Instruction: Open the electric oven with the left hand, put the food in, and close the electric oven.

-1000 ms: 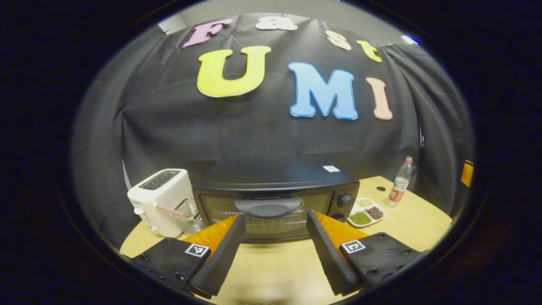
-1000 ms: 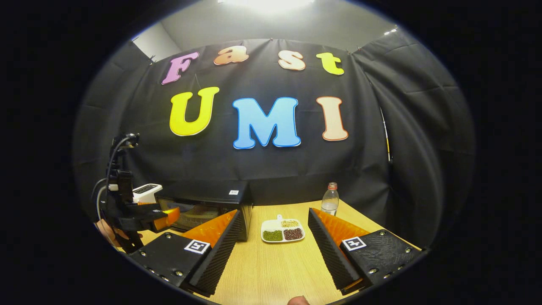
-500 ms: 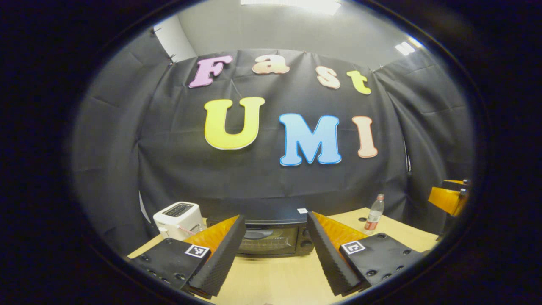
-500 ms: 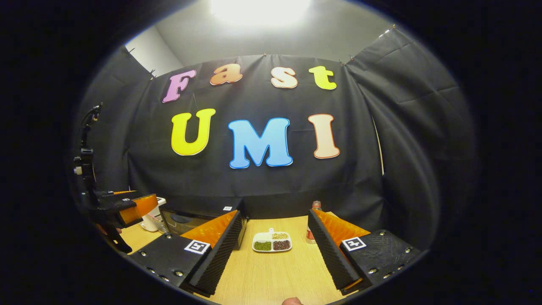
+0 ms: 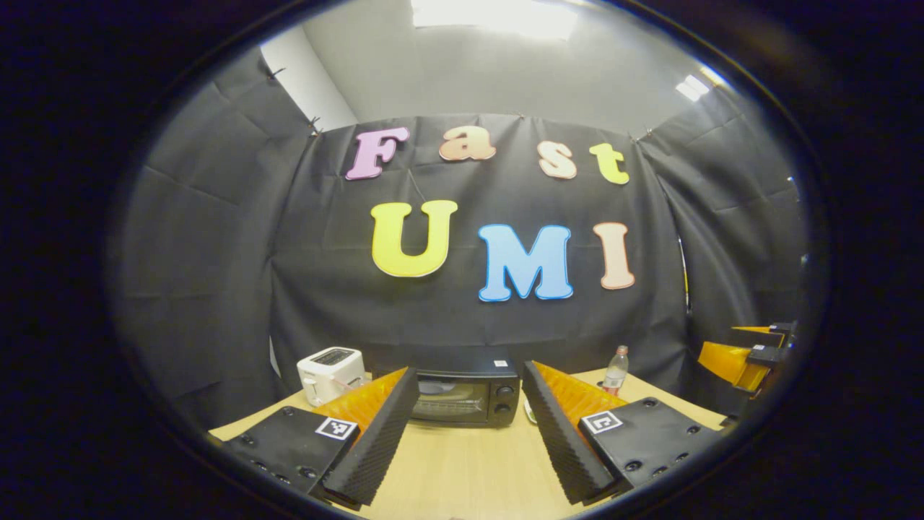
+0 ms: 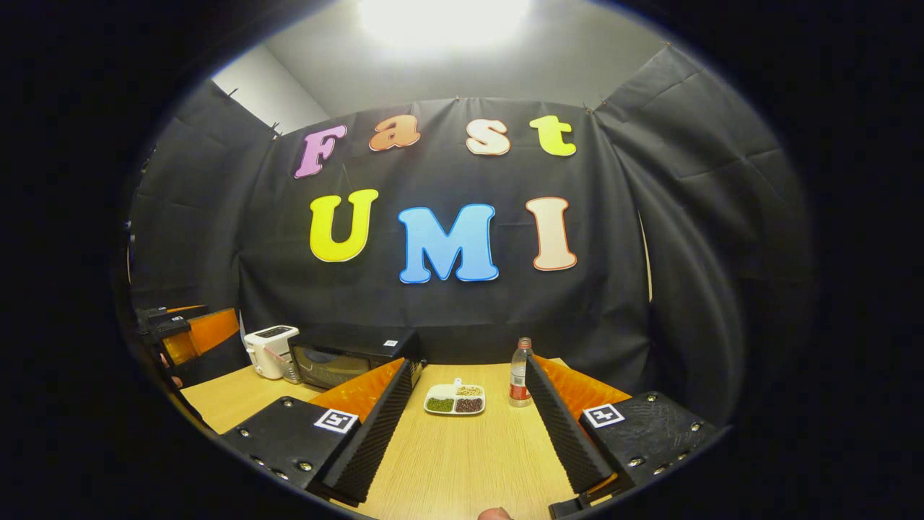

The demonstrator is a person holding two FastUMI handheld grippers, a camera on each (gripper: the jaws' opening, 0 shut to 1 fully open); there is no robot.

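Note:
A black electric oven (image 5: 464, 396) stands at the back of the wooden table, door closed, straight ahead of my left gripper (image 5: 469, 375) and well beyond it. That gripper is open, holding nothing. The oven (image 6: 346, 357) also appears at the left in the right gripper view. A white divided plate of food (image 6: 455, 399) with green, dark and pale portions lies on the table ahead of my right gripper (image 6: 469, 368), which is open with nothing between its fingers. The right gripper (image 5: 743, 354) shows at the far right edge of the left gripper view; the left gripper (image 6: 191, 336) shows at the left edge of the right gripper view.
A white toaster (image 5: 330, 373) stands left of the oven. A plastic bottle with a red label (image 6: 517, 381) stands right of the food plate. The wooden table (image 6: 462, 462) stretches between the grippers and the appliances.
Both grippers have pulled back from the table's far side, so the oven, toaster and plate look smaller and farther. The oven door stays closed and both grippers stay open.

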